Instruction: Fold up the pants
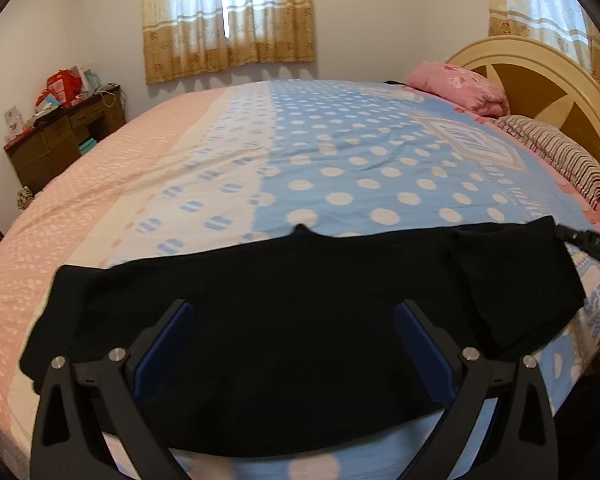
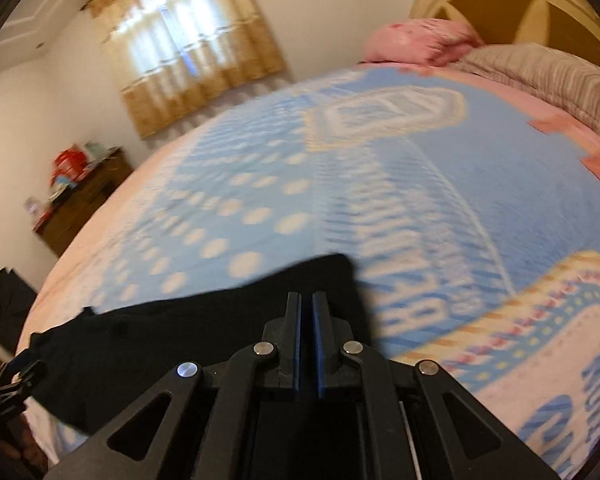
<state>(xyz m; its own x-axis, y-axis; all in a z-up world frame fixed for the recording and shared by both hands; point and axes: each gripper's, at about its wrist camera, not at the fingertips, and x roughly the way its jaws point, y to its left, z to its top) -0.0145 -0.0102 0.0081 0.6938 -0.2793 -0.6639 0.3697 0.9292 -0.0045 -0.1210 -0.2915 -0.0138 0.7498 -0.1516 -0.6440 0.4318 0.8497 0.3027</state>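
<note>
Home bedroom: bed, pillows, curtains.

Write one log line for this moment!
pants: flat on bed | left fingers: open, over pants | right fingers: shut, empty

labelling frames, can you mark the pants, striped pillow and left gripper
pants (image 1: pixel 284 320), left wrist view, middle of the black cloth
striped pillow (image 1: pixel 564 152), left wrist view, its top face
left gripper (image 1: pixel 294 344), left wrist view, midway between its open fingertips
</note>
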